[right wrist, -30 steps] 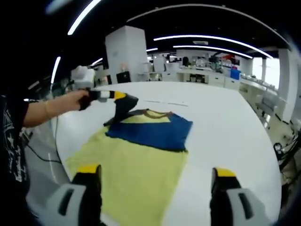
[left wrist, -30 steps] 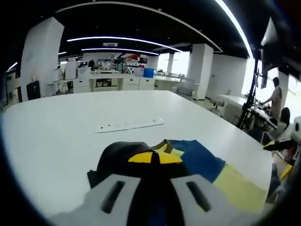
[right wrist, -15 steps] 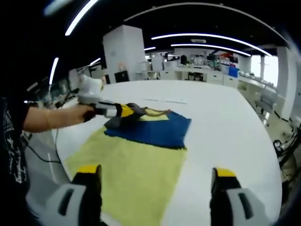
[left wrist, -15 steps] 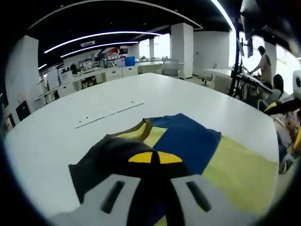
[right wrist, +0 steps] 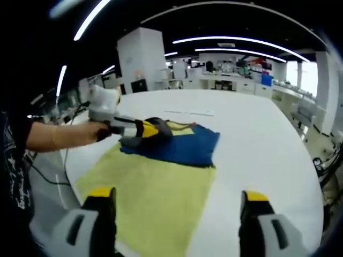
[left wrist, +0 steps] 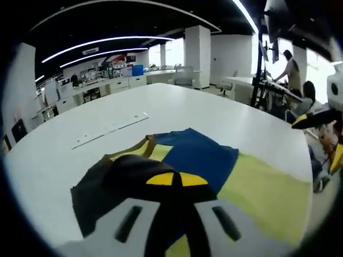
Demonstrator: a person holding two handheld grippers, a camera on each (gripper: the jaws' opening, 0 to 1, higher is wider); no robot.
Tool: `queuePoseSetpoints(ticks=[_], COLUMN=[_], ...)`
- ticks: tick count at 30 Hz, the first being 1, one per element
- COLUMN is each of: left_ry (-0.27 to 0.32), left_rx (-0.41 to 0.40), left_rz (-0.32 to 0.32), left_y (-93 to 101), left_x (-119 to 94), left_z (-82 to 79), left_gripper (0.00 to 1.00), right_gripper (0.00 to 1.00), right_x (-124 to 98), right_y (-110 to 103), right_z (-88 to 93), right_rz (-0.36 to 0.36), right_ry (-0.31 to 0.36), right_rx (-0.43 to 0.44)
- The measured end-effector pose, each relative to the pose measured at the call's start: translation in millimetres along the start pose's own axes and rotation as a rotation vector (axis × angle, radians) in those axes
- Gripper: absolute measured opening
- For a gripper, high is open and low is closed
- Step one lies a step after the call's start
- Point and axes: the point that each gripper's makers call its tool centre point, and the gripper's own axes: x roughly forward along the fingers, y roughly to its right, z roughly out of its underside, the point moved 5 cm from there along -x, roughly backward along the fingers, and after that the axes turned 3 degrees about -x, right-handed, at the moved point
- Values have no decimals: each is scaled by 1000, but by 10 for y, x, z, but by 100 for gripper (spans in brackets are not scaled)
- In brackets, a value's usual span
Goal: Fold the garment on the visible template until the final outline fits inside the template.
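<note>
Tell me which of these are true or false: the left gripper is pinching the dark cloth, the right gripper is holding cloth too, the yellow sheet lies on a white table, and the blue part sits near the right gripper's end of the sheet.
1. The left gripper is shut on the dark part of the garment. True.
2. The right gripper is holding cloth. False: its jaws stand wide apart with nothing between them.
3. The yellow template lies on a white table. True.
4. The blue part of the garment sits at the right gripper's end. False: it lies at the template's far end.
</note>
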Motion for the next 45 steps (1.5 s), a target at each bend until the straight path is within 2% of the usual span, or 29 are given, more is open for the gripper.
queuePoseSetpoints(ticks=[4, 7, 11, 14, 18, 21, 26, 30, 34, 37, 41, 45], left_ry=[-37, -64, -78, -96, -121, -134, -135, -135, -107, -74, -3, 38], left_rx=[14, 54, 50, 70, 102, 132, 177, 221, 267, 256, 207, 220], left_rz=[30, 44, 67, 107, 160, 195, 209, 217, 207, 180, 131, 96], left_y=[66, 123, 149, 225, 306, 381, 450, 468, 497, 432, 311, 173], left_x=[47, 71, 105, 106, 138, 136, 102, 53, -89, -194, -357, -441], left_z=[123, 170, 227, 237, 334, 388, 416, 418, 416, 402, 285, 189], left_gripper=[0, 0, 2, 8, 27, 36, 43, 41, 38, 30, 24, 19], right_gripper=[97, 97, 97, 97, 96, 96, 95, 94, 94, 93, 93, 93], right_x=[2, 5, 7, 4, -4, -5, -7, -1, 8, 7, 12, 14], right_y=[-7, -5, -8, 1, 6, 19, 16, 34, 33, 22, 28, 33], right_z=[-12, -16, -16, -21, -34, -35, -37, -43, -43, -37, -34, -46], right_rz=[-3, -3, -3, 0, 4, 4, 5, 8, 3, 3, -1, 0], right_ry=[4, 7, 8, 10, 17, 20, 18, 25, 33, 31, 30, 33], right_rx=[0, 4, 7, 9, 21, 32, 39, 50, 68, 69, 70, 68])
